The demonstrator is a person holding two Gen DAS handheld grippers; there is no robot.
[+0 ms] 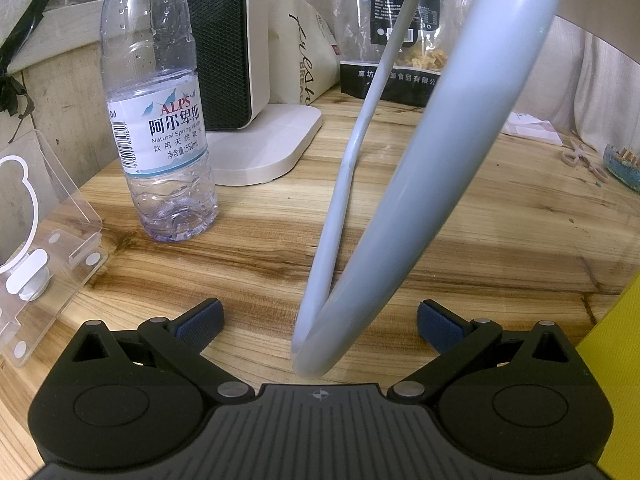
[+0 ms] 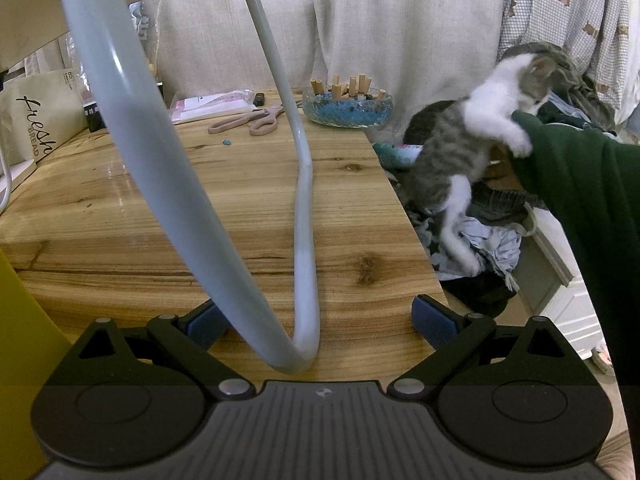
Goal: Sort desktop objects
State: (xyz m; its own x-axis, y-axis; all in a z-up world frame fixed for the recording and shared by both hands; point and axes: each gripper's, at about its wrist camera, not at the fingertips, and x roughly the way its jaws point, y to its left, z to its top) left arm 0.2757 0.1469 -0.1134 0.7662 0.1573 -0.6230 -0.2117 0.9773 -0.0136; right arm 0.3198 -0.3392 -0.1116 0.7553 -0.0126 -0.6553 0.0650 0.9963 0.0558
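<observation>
A clear ALPS water bottle [image 1: 160,120] stands upright on the wooden desk [image 1: 260,236], far left of my left gripper [image 1: 320,324], which is open and empty. Pink scissors [image 2: 248,120] lie at the desk's far side, also small in the left wrist view [image 1: 584,160]. A glass ashtray [image 2: 347,108] with cigarette butts sits at the far right corner. My right gripper [image 2: 320,320] is open and empty near the desk's front edge. A white looped cable [image 2: 180,208] hangs between the fingers of both grippers [image 1: 420,184].
A clear acrylic stand [image 1: 40,240] sits at the left. A white heater [image 1: 244,80], a paper bread bag [image 1: 308,60] and a snack bag [image 1: 404,40] stand at the back. A kitten [image 2: 472,148] climbs on clothes off the desk's right edge. Papers [image 2: 208,106] lie near the scissors.
</observation>
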